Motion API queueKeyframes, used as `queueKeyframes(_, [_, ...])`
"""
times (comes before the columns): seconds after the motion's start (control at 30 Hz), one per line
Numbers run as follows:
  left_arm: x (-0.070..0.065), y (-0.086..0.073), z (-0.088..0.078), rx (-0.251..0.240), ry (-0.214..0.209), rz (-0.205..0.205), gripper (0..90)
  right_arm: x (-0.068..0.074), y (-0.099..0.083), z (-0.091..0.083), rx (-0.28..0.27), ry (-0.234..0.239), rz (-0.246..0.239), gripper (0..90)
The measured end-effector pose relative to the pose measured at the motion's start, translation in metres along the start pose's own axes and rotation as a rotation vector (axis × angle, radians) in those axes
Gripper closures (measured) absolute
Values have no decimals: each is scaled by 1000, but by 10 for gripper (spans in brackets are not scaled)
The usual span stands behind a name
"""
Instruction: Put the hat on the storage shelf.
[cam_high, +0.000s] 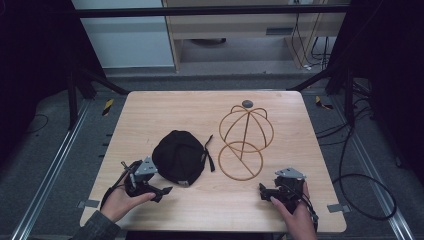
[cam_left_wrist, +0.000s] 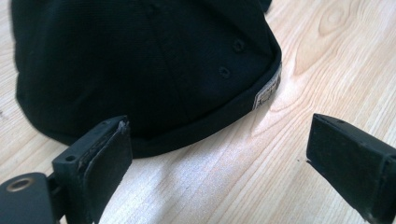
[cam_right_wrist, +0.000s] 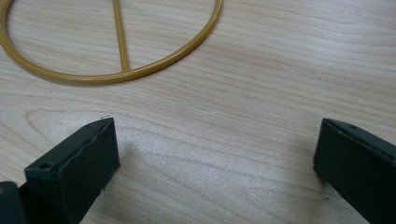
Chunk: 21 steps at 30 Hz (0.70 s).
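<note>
A black cap (cam_high: 178, 156) lies crown-up on the wooden table (cam_high: 150, 112), its strap trailing to the right. Beside it stands a gold wire hat stand (cam_high: 246, 131) with a round base ring (cam_high: 241, 160). My left gripper (cam_high: 161, 191) sits at the cap's near left edge, open, with nothing between its jaws; the left gripper view has the cap (cam_left_wrist: 140, 60) and its small label (cam_left_wrist: 267, 94) just ahead. Low over bare wood at the front right, my right gripper (cam_high: 264, 190) is open, the base ring (cam_right_wrist: 116, 74) just beyond it.
A small dark round object (cam_high: 247, 103) rests at the table's far edge behind the stand. Dark floor, metal rails and cables (cam_high: 360, 185) surround the table. A light cabinet (cam_high: 240, 30) stands beyond it.
</note>
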<state>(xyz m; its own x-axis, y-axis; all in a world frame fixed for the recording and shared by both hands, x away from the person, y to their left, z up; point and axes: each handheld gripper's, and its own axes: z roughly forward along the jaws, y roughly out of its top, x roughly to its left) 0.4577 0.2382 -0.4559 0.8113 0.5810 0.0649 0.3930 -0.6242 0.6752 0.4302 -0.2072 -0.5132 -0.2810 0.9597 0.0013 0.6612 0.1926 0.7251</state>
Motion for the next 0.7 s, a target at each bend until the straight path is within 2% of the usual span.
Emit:
queueKeyframes(0.13, [0, 9, 0, 16, 2, 17, 66, 0, 0, 0, 0, 1, -1, 4])
queueKeyframes(0.17, [0, 15, 0, 33, 14, 39, 66, 0, 0, 0, 0, 1, -1, 4])
queueKeyframes(0.27, [2, 22, -1, 47, 20, 49, 67, 0, 0, 0, -1, 1, -1, 4])
queueKeyframes(0.3, [4, 30, -2, 66, 36, 63, 67, 0, 0, 0, 0, 1, -1, 4])
queueKeyframes(0.4, [7, 38, -4, 70, 37, 67, 70, 0, 0, 0, 0, 1, -1, 4])
queueKeyframes(0.43, [9, 46, -6, 77, 37, 71, 70, 0, 0, 0, 0, 1, -1, 4])
queueKeyframes(0.47, [9, 46, -6, 77, 37, 71, 71, 0, 0, 0, 0, 1, -1, 4])
queueKeyframes(0.57, [14, 61, -6, 95, 45, 83, 75, 0, 0, 0, 0, 1, -1, 4])
queueKeyframes(0.7, [17, 70, -4, 102, 48, 86, 83, 0, 0, 0, 0, 1, -1, 4])
